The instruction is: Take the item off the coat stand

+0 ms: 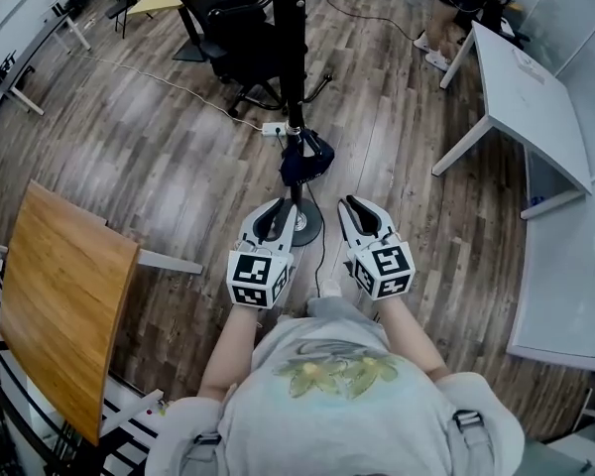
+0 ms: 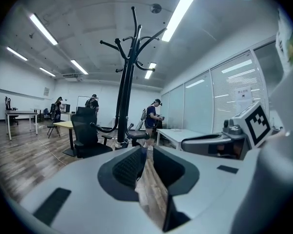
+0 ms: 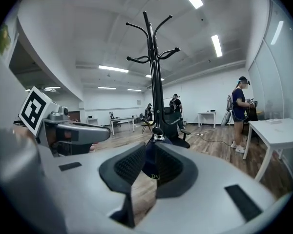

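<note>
- forearms (image 1: 233, 340) bare, both reaching straight out from the body over the floor, side by side and well apart from each other.
- left tongs (image 1: 277, 206) point at the round foot of the coat stand (image 1: 290, 58); the marker cube (image 1: 258, 278) sits at the rear, over the hand.
- right tongs (image 1: 354, 204) are held level with the left ones, just right of the stand's foot, angled a little inward.
- in the left gripper view the left tongs (image 2: 145, 152) stand a narrow slit apart, with only floor planks showing through the gap and nothing on the pads.
- in the right gripper view the right tongs (image 3: 150, 152) are likewise parted by a narrow slit and grip nothing.
- dark blue item (image 1: 305, 159) hangs low on the stand's pole, above the foot and ahead of both tongs; the right gripper view lines it up beyond the slit (image 3: 150, 165), not touching the pads.
- the upper hooks of the stand (image 3: 155, 57) look bare.
- floor (image 1: 159, 157) is grey-brown wood plank, with a white power strip (image 1: 275, 128) and its cable behind the stand.
- black office chair (image 1: 233, 38) stands beyond the pole.
- wooden worktop (image 1: 64, 305) is at the left, white worktop (image 1: 531, 97) at the right.
- ceiling strip lights and glass partitions show in the gripper views; other people stand farther back.
</note>
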